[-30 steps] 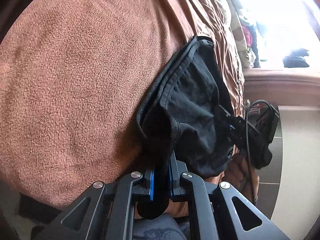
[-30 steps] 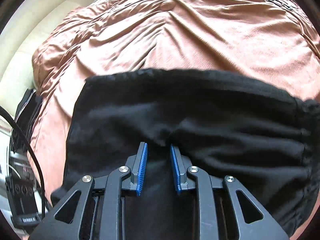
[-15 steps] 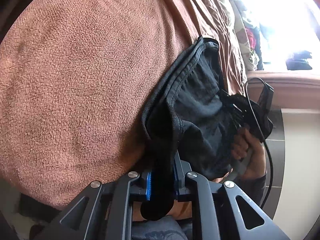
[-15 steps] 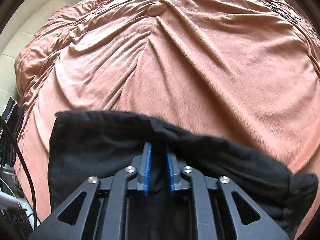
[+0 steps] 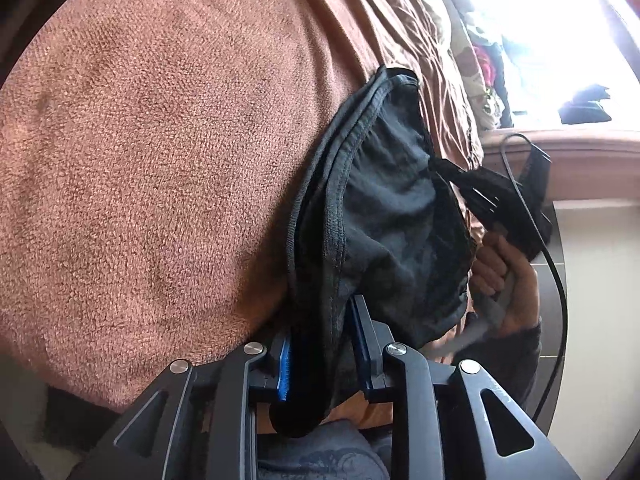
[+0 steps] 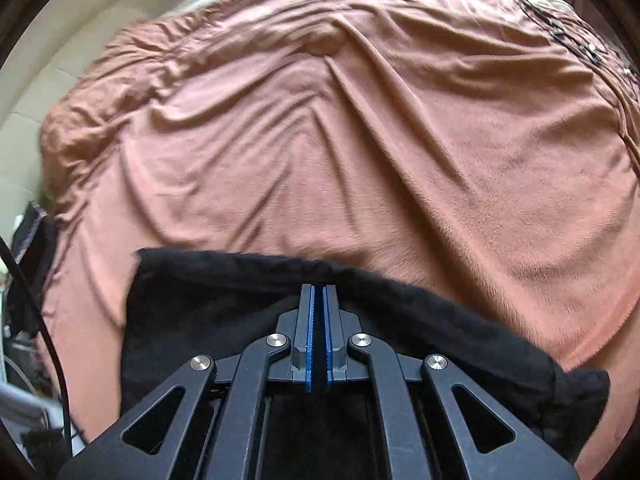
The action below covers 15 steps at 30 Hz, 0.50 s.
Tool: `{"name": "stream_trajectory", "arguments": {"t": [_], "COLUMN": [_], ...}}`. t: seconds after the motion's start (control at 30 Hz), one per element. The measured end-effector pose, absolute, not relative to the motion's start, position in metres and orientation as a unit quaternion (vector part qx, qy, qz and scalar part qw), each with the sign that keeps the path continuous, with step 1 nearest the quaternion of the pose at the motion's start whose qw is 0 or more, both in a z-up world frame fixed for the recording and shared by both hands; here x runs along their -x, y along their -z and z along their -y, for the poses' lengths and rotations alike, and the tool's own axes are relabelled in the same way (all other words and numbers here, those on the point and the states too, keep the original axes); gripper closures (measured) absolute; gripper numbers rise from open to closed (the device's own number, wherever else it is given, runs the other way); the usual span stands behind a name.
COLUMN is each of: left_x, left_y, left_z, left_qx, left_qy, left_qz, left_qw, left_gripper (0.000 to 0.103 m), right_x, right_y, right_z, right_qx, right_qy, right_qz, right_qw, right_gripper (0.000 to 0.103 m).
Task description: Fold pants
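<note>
Black pants (image 5: 384, 216) between opening left hand-held gripper (image 5: 324, 344) pads, on brown blanket (image 5: 160, 140)

A bed carries everything here, covered by a rust-brown fleece blanket (image 6: 400, 140) that is napped and smooth near the front edge — farther back it bunches into long diagonal wrinkles. Directly on it lie the black pants (image 6: 224, 304), gathered into a layered band along the near edge of the blanket. From the left wrist view the pants (image 5: 384, 208) show a stitched hem — bare blanket (image 5: 160, 140) spreads beside them.
</note>
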<state>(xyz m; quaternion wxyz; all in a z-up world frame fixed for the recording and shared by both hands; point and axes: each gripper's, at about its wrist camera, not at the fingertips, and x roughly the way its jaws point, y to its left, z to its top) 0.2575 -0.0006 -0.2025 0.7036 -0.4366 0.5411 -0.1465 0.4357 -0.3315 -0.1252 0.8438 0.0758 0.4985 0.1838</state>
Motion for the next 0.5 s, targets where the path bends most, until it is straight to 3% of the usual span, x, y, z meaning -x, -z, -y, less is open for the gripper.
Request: {"name": "stream_trajectory", "arguments": {"t": [0.5], "left_x": [-0.249], "left_y": [0.198], "left_z": [-0.021], "left_qx": [0.455], "left_qy": [0.164], "left_qz": [-0.510], "left_qw": [0.712], "left_gripper": [0.076], "right_x": [-0.341], "right_y": [0.117], "right_z": [0.358], "right_qx": [-0.077], "right_qy": [-0.228], "right_qz": [-0.510], "right_qw": [0.826], "right_gripper": [0.102]}}
